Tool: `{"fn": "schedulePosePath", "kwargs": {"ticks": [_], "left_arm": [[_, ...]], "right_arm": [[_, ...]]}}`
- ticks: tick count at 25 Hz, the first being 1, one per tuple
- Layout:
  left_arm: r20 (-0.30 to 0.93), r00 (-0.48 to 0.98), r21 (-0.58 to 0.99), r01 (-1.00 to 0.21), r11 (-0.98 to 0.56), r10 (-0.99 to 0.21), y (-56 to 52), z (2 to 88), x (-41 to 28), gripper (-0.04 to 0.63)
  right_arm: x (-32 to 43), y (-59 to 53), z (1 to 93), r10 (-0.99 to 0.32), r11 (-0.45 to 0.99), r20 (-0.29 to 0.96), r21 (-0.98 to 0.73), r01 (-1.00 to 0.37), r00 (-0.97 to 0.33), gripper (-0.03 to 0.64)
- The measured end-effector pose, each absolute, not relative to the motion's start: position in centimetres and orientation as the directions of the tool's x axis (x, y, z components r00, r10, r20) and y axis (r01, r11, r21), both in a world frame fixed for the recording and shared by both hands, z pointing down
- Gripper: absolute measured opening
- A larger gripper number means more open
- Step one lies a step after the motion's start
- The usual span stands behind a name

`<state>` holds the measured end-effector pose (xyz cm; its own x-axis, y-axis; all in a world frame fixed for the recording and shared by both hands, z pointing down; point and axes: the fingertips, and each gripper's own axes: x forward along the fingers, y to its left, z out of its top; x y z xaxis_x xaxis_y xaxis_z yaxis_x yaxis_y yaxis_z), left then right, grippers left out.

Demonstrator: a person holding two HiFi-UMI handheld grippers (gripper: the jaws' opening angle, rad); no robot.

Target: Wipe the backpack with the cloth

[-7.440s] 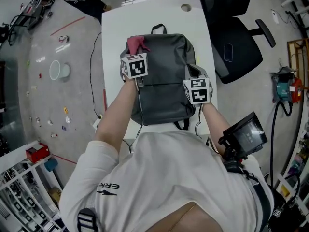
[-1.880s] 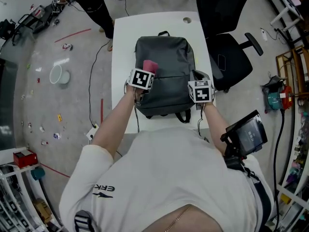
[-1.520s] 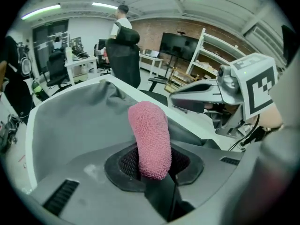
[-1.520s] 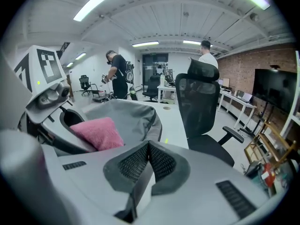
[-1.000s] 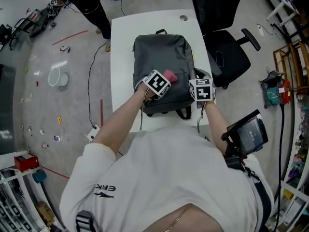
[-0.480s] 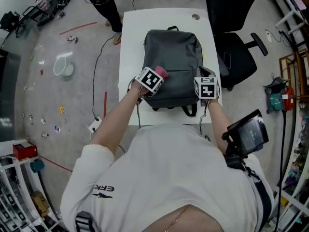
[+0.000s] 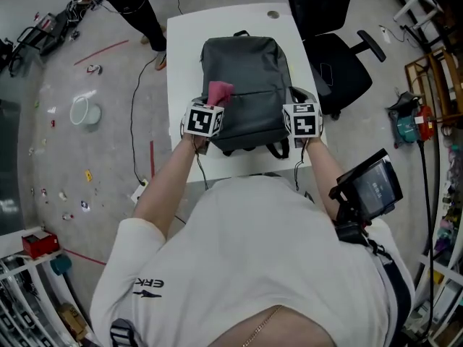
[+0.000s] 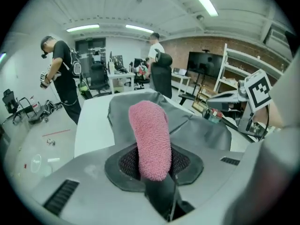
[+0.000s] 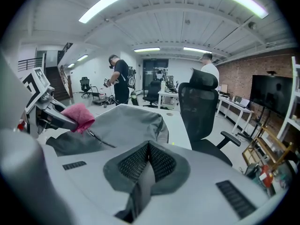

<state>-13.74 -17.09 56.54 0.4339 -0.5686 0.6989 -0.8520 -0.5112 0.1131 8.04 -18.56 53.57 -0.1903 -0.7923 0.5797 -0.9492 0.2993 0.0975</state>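
Observation:
A dark grey backpack (image 7: 246,78) lies flat on the white table (image 7: 182,56). My left gripper (image 7: 214,103) is shut on a pink cloth (image 7: 220,91), which rests on the left part of the backpack's front. In the left gripper view the cloth (image 8: 151,137) sticks up from between the pads, with the backpack (image 8: 197,130) beyond it. My right gripper (image 7: 297,104) sits at the backpack's right edge by a strap. In the right gripper view its jaws (image 9: 148,153) are closed with nothing visible between them, and the backpack (image 9: 122,123) and cloth (image 9: 78,116) lie to the left.
A black office chair (image 7: 329,38) stands close to the table's right side. The table has a cable hole (image 7: 273,14) at its far end. A person (image 7: 126,2) stands on the floor at the far left, and cables (image 7: 134,100) run along the floor left of the table.
Over the last second the left gripper has drawn the pink cloth leftward from the lower middle of the backpack's front to its left side. The right gripper has stayed at the right edge.

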Motion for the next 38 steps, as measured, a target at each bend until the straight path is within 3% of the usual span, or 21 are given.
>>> {"fn": "schedulePosePath", "kwargs": {"ticks": [5,11,26,38], "left_arm": [[0.583,0.419,0.101,-0.888,-0.449,-0.696,-16.3,54.0,-14.9,0.095],[0.511,0.409,0.097,-0.902,-0.422,-0.756,-12.8,52.6,-15.9,0.095],[0.5,0.349,0.119,-0.934,-0.337,-0.792,-7.0,54.1,-17.8,0.095],[0.502,0.179,0.115,-0.983,-0.141,-0.846,-4.5,55.0,-18.4,0.095]], "right_arm": [[8.0,-16.6,52.8,-0.806,0.291,0.561,0.103,-0.951,-0.186,0.003],[6.5,-13.2,51.7,-0.827,0.296,0.527,0.108,-0.949,-0.198,0.003],[5.5,-8.1,51.9,-0.828,0.324,0.511,0.104,-0.94,-0.229,0.003],[6.3,-10.5,52.7,-0.765,0.502,0.508,0.088,-0.86,-0.395,0.005]]}}
